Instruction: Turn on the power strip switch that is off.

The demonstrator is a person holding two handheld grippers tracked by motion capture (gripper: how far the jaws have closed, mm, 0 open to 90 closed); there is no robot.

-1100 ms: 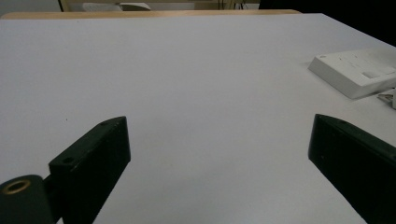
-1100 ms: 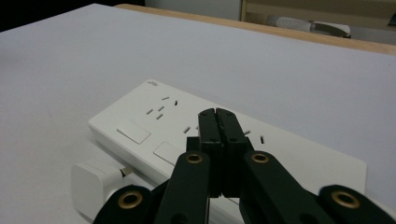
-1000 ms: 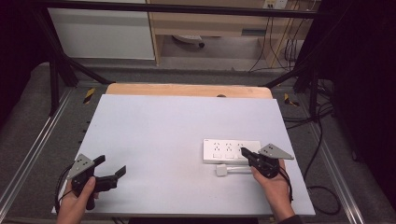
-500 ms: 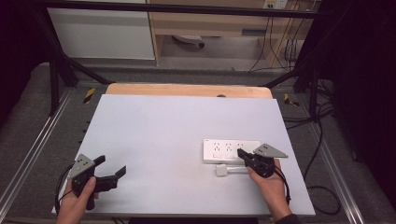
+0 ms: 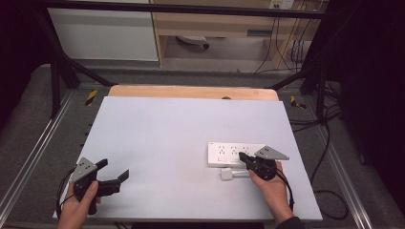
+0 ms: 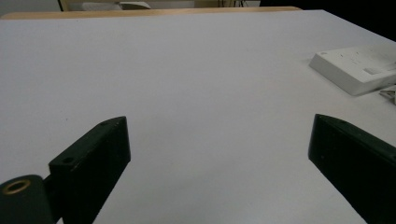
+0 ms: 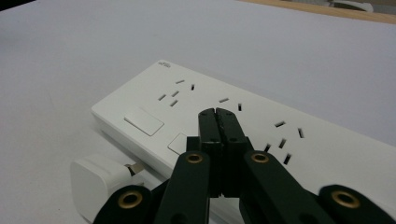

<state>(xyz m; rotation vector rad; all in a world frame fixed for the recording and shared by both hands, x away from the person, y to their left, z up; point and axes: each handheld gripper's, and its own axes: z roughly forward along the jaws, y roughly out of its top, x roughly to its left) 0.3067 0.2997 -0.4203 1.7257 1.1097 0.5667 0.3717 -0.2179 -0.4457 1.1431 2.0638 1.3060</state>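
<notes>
White power strip [image 5: 234, 153] at lower right sits under right claw [image 7: 218, 116], jaws together w/ nothing gripped; hard press may skid it off bench [image 5: 181, 133].

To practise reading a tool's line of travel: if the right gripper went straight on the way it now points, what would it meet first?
Most likely the power strip: the shut right gripper hangs low over its top face, near the middle sockets. Whether it already touches cannot be told.
</notes>
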